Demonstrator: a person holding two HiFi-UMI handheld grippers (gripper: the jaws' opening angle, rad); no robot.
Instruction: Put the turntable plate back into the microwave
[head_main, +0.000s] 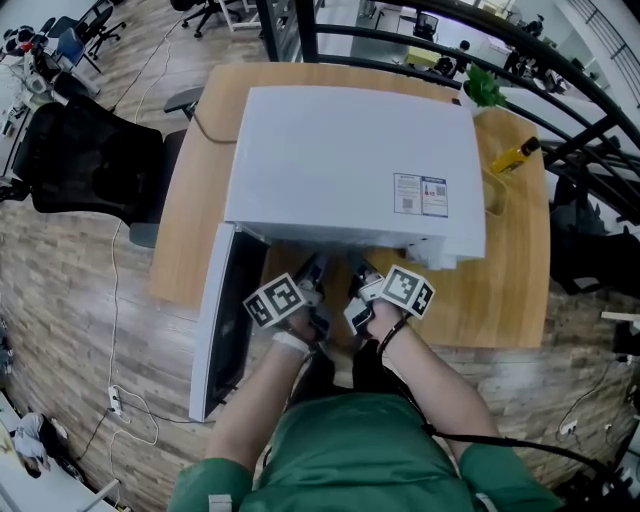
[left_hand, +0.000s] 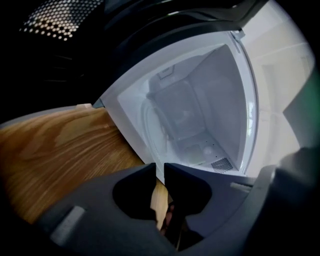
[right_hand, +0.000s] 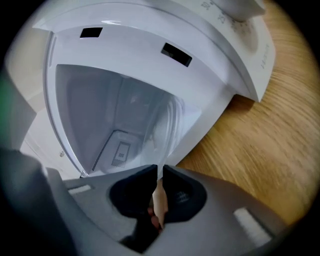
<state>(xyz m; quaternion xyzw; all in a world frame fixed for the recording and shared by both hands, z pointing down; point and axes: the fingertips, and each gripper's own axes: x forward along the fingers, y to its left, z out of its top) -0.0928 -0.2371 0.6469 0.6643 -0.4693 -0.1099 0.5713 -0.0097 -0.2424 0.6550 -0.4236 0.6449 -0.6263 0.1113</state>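
Gripping the clear turntable plate (right_hand: 167, 127) by its near rim, the right gripper (right_hand: 160, 170) and, apparently, the left gripper (left_hand: 158, 167) pinch it in the mouth of the open microwave (head_main: 350, 160). Slick glass held by so thin an edge could slip, strike the cavity floor or settle off its hub. The microwave stands on a wooden counter (head_main: 520, 280), its door (head_main: 225, 320) swung left, with an office chair (head_main: 85, 160) beyond.
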